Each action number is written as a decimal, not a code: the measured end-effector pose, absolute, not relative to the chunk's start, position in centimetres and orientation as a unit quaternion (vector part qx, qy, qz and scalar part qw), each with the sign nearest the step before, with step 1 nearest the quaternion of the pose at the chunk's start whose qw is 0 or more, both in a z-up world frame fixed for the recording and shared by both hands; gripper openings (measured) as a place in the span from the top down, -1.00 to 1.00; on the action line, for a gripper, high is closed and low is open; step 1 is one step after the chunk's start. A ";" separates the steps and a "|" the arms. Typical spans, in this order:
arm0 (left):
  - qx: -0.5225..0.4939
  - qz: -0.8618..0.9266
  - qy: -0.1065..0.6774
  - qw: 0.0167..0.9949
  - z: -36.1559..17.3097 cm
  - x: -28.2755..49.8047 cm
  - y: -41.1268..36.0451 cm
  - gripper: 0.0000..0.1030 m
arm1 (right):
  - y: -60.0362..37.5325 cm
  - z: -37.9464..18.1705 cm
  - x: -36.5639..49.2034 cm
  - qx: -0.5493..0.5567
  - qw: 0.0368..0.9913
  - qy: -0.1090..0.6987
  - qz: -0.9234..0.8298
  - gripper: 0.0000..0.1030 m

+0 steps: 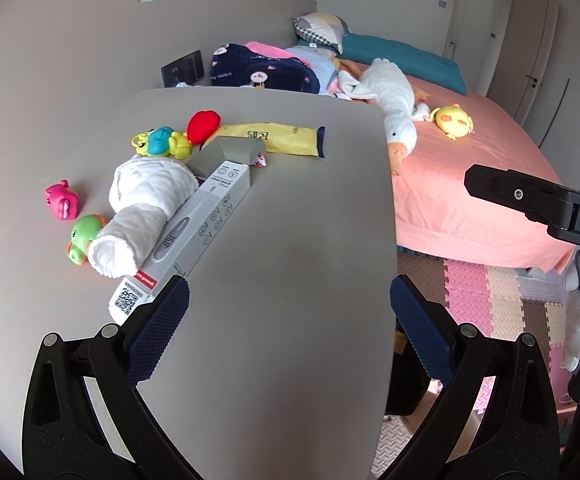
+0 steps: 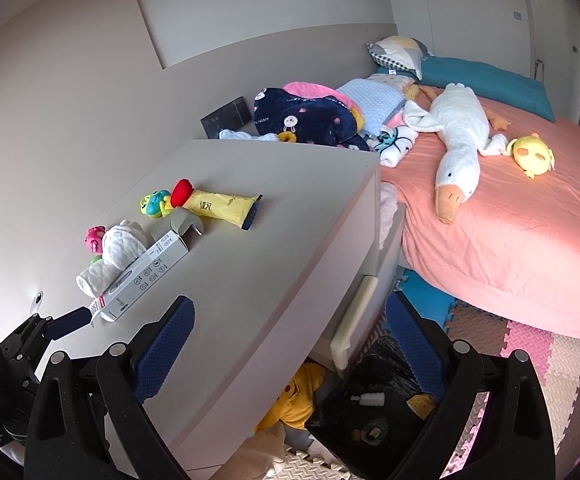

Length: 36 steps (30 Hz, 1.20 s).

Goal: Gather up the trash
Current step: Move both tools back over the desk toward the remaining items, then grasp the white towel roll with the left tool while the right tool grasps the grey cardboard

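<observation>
Both grippers are spread wide and hold nothing: the left gripper (image 1: 290,304) hangs over the bare near part of the grey cabinet top (image 1: 290,220), its left pad just beside the near end of a long grey-and-white carton (image 1: 185,240), while the right gripper (image 2: 290,328) straddles the cabinet's front edge, above a black bin bag (image 2: 374,404) on the floor at the lower middle of the right wrist view. The trash sits in the left half of both frames: that carton, which looks like thermometer packaging, lying diagonally with a QR label at its near end; a crumpled grey box (image 1: 225,154) just beyond its far end; and a flattened yellow wrapper (image 1: 277,138) further back. A rolled white cloth (image 1: 141,208) lies against the carton's left side, with small rubber toys (image 1: 161,142) around it; those are probably not trash. I judge the carton light, hollow and easily crushed, stiff along its length but soft across its faces, so a grip across its narrow width near the label end should hold without buckling it much. The wrapper will likely be thin, slippery and floppy, best pinched at its dark crimped end. The crumpled box should give under the pads.
</observation>
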<state>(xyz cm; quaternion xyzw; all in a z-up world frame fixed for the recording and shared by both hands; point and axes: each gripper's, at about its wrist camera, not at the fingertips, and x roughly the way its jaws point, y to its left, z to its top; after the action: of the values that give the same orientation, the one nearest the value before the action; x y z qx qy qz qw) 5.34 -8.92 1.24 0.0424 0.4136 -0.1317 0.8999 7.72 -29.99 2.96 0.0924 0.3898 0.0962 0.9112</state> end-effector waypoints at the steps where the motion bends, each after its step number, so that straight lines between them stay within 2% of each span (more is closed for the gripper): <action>1: 0.040 -0.128 0.413 0.901 1.3 5.6 -8.5 -0.88 | -29.7 2.9 8.1 0.091 0.910 0.392 0.099 -0.86; 18: 0.016 -0.072 0.402 0.913 1.3 12.2 -2.0 -0.88 | -25.2 1.4 13.9 0.081 0.909 0.392 0.116 -0.86; 30: 0.032 -0.045 0.425 0.904 -0.5 17.3 0.6 -0.87 | -22.3 0.4 16.9 0.080 0.900 0.405 0.136 -0.86; 34: 0.045 -0.050 0.432 0.900 -1.1 18.5 0.7 -0.77 | -21.4 0.0 17.8 0.082 0.897 0.410 0.144 -0.86; 36: 0.052 -0.054 0.434 0.898 -1.5 19.0 0.8 -0.56 | -20.8 -0.2 18.3 0.081 0.896 0.411 0.148 -0.86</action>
<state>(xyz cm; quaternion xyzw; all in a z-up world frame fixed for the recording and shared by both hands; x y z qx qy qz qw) 18.96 0.75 -1.49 0.0525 0.4336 -0.0545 0.8979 18.27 -20.84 -0.19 0.0805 0.4106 0.1485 0.8961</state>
